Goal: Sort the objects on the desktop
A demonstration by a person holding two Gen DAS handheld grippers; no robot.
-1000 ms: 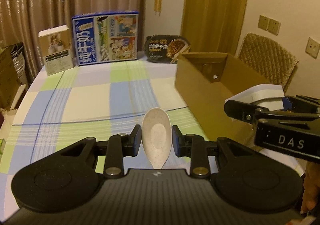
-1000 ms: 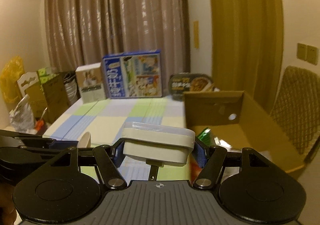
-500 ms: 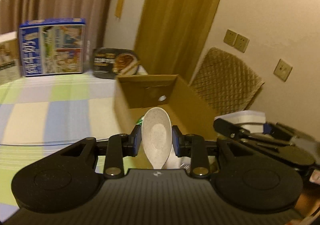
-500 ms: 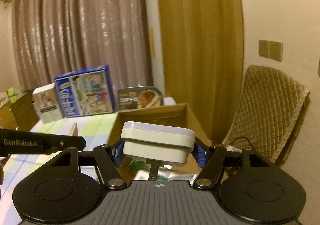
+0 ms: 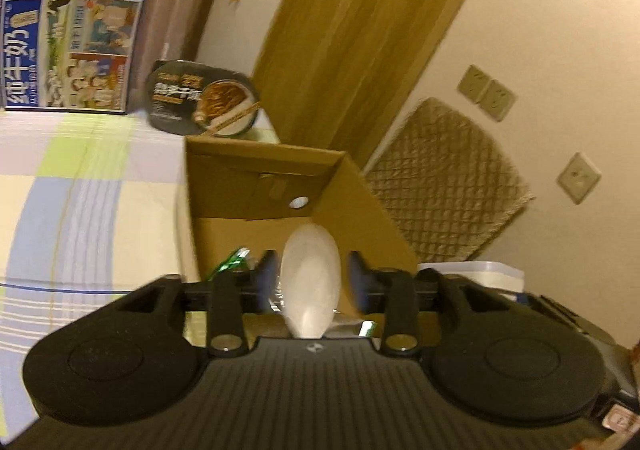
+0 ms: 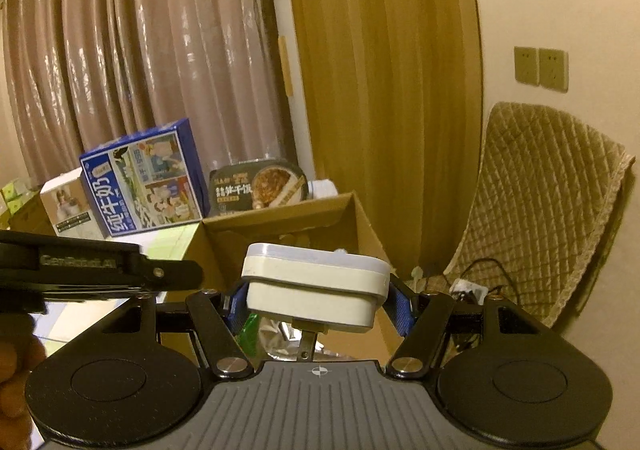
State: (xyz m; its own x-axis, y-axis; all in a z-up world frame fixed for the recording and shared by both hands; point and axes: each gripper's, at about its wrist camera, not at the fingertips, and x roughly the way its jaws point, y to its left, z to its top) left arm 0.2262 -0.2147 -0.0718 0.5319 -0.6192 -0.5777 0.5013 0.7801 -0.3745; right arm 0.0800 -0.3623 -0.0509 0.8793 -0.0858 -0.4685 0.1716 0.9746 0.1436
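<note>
The table (image 5: 80, 186) with its checked cloth fills the left of the left wrist view, and at frame centre stands the open cardboard box (image 5: 360, 190), which I judge to be the place for sorted things, since wrappers already lie on its floor; against the curtain at the upper left lean a blue milk carton (image 5: 76, 46) and a black ready-meal tray (image 5: 202, 98), set back out of the working space; a quilted chair back (image 6: 540, 210) occupies the right of the right wrist view.

The right gripper (image 6: 318, 300) sits at lower centre of its view, its tongs clamped on the two ends of a white lidded container (image 6: 316, 290), held level over the near end of the box, probably so the lid stays on until release.

The left gripper (image 5: 310, 280) hangs over the box opening; its tongs are parting, with a gap showing on each side of the pale spoon (image 5: 310, 282), bowl pointing forward, so the spoon seems to be dropping into the box.
</note>
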